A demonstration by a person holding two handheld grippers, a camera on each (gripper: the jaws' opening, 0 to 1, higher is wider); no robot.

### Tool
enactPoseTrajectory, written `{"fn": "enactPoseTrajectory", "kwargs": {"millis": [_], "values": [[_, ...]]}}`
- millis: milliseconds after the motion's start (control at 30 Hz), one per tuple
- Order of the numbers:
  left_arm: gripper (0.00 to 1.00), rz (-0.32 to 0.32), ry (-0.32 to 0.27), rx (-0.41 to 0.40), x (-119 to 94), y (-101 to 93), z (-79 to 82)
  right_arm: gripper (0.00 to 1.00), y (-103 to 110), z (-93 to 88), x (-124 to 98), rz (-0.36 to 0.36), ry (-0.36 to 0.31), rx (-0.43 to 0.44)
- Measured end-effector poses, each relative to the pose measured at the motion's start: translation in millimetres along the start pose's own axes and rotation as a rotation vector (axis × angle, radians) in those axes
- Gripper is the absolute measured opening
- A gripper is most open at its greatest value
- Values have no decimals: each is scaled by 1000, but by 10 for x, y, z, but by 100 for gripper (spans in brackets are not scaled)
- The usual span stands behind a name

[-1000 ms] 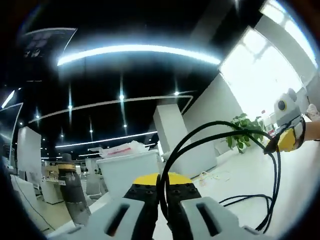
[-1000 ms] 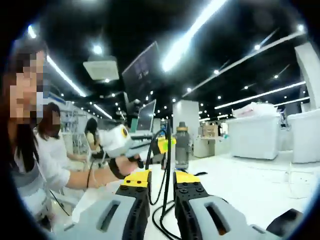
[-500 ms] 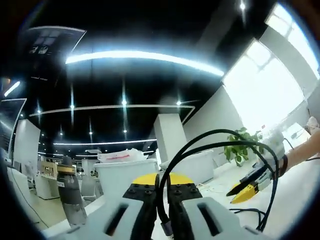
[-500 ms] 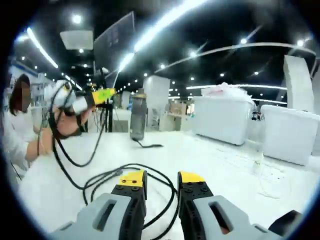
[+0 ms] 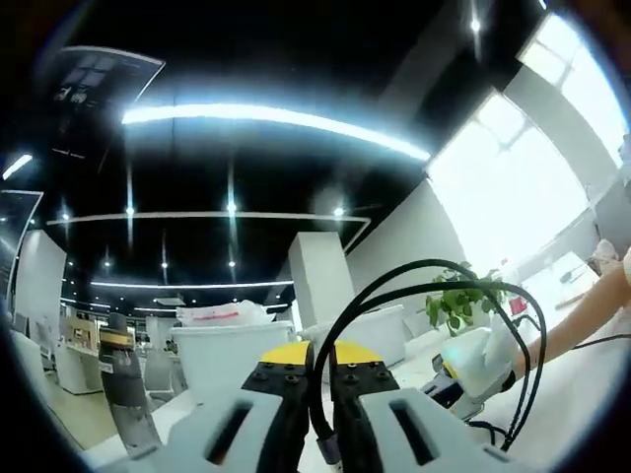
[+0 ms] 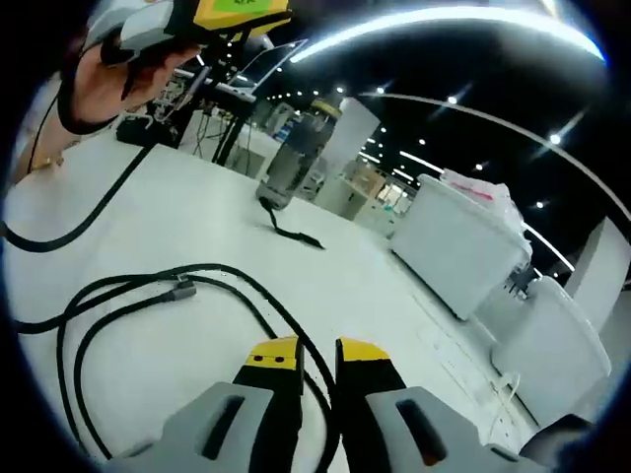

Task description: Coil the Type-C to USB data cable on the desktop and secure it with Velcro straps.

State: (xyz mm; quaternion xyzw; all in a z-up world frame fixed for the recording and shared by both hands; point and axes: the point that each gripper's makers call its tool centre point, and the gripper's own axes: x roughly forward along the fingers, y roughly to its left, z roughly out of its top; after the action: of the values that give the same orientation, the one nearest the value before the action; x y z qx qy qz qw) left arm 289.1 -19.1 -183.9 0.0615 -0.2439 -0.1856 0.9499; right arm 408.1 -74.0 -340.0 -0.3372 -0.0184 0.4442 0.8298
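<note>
The black data cable (image 5: 426, 271) is pinched in my left gripper (image 5: 317, 367), which is shut on it; it arches up and right, then drops toward the table. In the right gripper view, the left gripper (image 6: 202, 14) is held high by a hand, and the cable (image 6: 94, 212) hangs from it. On the white table (image 6: 197, 227) the cable lies in loose loops with a plug end (image 6: 182, 289). One strand runs between the narrow jaws of my right gripper (image 6: 315, 353), which is low over the table. A short black strap (image 6: 296, 233) lies near the bottle.
A grey bottle (image 6: 296, 158) stands at the far side of the table, also seen as the bottle (image 5: 120, 389) at the left. White bins (image 6: 463, 246) stand beyond the table. A potted plant (image 5: 454, 305) is in the background. A person's arm (image 5: 582, 315) reaches in from the right.
The right gripper has come down from the raised cable to the loops on the table, and its jaws have narrowed around a strand. The left gripper keeps its hold.
</note>
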Motion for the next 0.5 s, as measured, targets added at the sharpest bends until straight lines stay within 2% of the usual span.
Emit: {"fn": "enactPoseTrajectory", "kwargs": {"millis": [33,67,100,133,200,267,333,400,433,467,500], "values": [[7,2,14,8,5,3,-27,3,-37,39,-45,-14,-13,7],[7,0,32,6,15,4,-65,3,-89,112,-128,-38,-42,57],[7,-6,43,-5,19,-3,-91,3,-111,142,-171,-45,-53,82],[7,-19,64,-35,25,-27,-141,3,-180,216,-297,-83,-83,119],[6,-19,77,-38,40,-34,-179,2,-280,299,-494,-144,-108,130],[6,-36,88,-47,40,-83,-205,2,-326,375,-651,-170,-131,151],[6,-72,92,-54,49,-175,-218,2,-384,461,-852,-221,-149,170],[6,-96,100,-48,57,-254,-237,2,-423,529,-1016,-262,-150,133],[6,-117,112,-32,63,-317,-262,2,-466,562,-1121,-310,-147,102],[6,-126,121,-21,69,-354,-288,2,-469,615,-1180,-335,-167,79],[6,-135,131,-14,73,-391,-316,2,-436,639,-1214,-333,-176,74]]}}
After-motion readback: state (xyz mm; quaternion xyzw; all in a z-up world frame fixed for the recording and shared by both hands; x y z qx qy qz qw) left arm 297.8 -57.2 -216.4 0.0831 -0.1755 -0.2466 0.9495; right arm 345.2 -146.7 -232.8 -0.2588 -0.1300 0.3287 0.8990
